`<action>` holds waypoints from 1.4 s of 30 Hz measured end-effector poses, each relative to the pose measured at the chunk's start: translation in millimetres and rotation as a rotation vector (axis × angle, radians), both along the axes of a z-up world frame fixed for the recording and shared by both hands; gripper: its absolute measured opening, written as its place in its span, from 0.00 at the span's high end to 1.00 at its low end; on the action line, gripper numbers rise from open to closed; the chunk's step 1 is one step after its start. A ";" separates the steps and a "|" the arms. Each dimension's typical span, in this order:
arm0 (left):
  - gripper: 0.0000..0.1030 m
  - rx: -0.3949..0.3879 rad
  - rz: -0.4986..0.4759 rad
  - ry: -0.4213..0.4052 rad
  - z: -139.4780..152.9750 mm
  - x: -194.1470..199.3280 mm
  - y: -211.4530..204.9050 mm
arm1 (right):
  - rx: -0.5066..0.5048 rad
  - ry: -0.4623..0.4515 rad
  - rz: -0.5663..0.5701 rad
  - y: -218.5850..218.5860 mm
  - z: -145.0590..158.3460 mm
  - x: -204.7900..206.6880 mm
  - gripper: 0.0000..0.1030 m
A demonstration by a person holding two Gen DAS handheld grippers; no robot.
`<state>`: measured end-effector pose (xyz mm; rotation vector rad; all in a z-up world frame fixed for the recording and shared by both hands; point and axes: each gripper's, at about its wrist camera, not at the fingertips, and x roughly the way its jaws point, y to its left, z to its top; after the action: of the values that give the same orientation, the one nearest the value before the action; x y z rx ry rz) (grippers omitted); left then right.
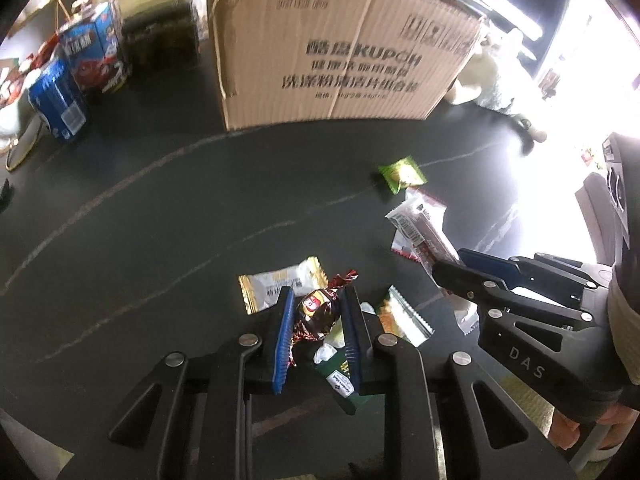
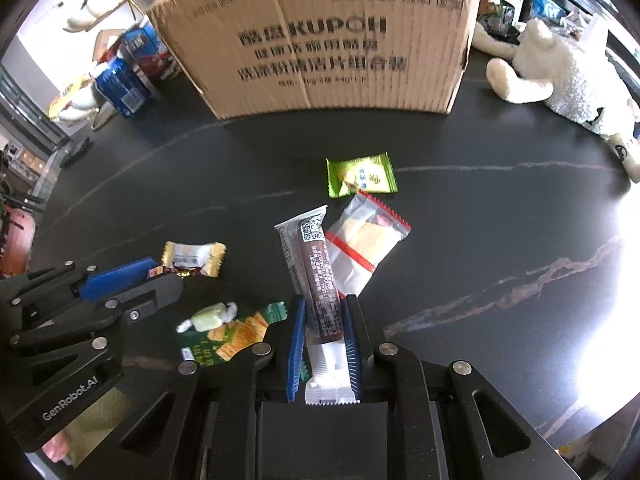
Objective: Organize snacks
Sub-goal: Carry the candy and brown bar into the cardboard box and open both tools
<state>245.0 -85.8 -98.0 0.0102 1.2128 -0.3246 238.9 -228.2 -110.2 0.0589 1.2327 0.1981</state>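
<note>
Dark, faintly veined stone makes up the tabletop [image 2: 480,208], with snacks scattered across its middle. In the left wrist view, the left gripper [image 1: 316,300] sits at the bottom centre of the frame, its jaws clamped on a brown foil-wrapped candy [image 1: 318,314] with twisted ends. Just to the upper left of it lies a white and gold packet [image 1: 280,284], and under the gripper's right finger lies a green cracker packet [image 1: 340,376].

In the right wrist view, the right gripper [image 2: 324,312] is at the bottom centre, its jaws closed on a long brown snack bar in a clear wrapper [image 2: 316,264], which reaches up toward the frame's middle. Beside the bar on the right lies a clear pouch with red edges [image 2: 368,244]; above that is a small green packet [image 2: 362,178]. At lower left a pale green wrapped candy [image 2: 208,318] rests on the cracker packet.

A large cardboard box [image 2: 320,40] with dark print fills the top centre of both views. Blue cartons [image 1: 60,96] stand at its left, and a white plush toy [image 2: 560,64] sits at upper right.
</note>
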 end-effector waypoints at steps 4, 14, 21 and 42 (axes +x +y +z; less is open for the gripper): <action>0.77 -0.016 -0.001 -0.024 14.3 2.3 -0.1 | 0.009 -0.044 -0.002 -0.2 19.8 -2.6 0.81; 0.77 -0.043 -0.022 -0.105 56.9 11.9 -5.1 | 0.051 -0.156 -0.028 3.1 66.4 3.5 0.81; 0.77 -0.072 -0.018 -0.162 87.1 22.1 -4.0 | 0.086 -0.217 -0.058 -1.3 92.5 8.9 0.81; 0.77 -0.091 0.004 -0.270 145.7 60.5 -4.5 | 0.134 -0.321 -0.105 -6.9 142.4 44.1 0.82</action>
<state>305.6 -90.3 47.7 -0.0266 0.9298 -0.3625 283.0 -235.1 32.2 0.1998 0.8931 0.1901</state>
